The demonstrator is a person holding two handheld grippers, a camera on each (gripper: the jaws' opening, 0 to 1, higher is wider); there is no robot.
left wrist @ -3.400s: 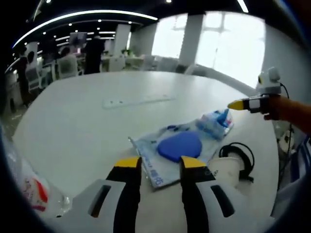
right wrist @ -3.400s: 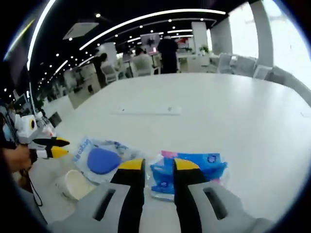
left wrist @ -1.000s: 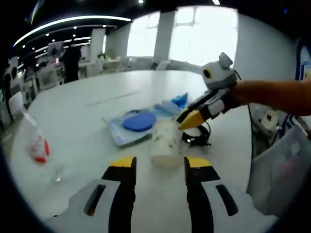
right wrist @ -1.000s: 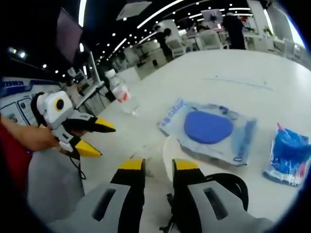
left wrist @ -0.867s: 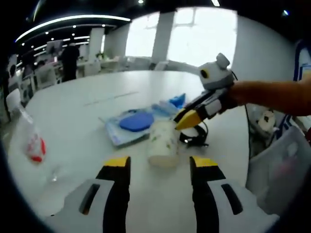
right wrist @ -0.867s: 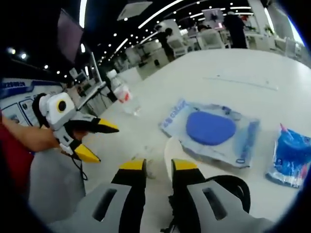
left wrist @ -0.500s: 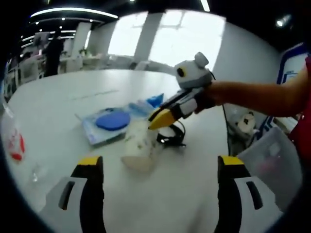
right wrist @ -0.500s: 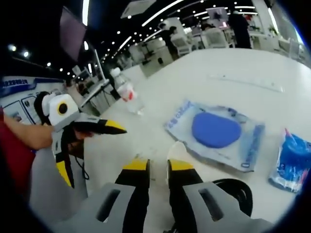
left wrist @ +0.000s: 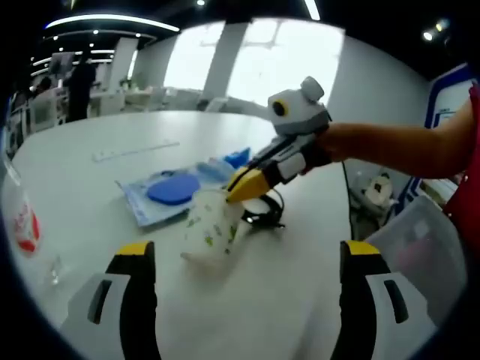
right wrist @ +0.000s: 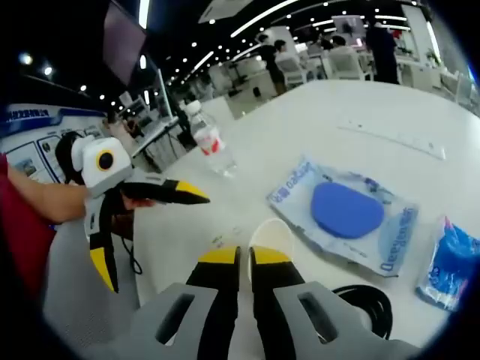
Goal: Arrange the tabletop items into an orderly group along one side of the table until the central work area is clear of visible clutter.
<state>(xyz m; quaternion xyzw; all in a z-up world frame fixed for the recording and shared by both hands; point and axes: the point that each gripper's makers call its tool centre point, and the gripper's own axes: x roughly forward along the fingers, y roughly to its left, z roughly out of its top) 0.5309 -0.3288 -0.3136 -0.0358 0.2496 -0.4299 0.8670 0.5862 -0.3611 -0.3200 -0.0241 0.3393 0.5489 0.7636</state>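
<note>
Left gripper view: right gripper (left wrist: 241, 184) clamped on paper cup (left wrist: 210, 229) rim, cup tilted on table (left wrist: 90, 187). Left gripper (left wrist: 246, 259) jaws wide apart. Blue packet (left wrist: 169, 191) at 11 o'clock of cup. Step: relocating cup; next, carry it sideward

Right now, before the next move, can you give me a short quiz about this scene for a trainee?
1. True or false: the left hand-held gripper is shut.
2. What does the right hand-held gripper pinch? A black cable, B paper cup, C blue packet.
3. Is the bottle upright or lying down?
Key: 1 false, its jaws stand wide apart; 2 B, at the rim; 3 upright.
</note>
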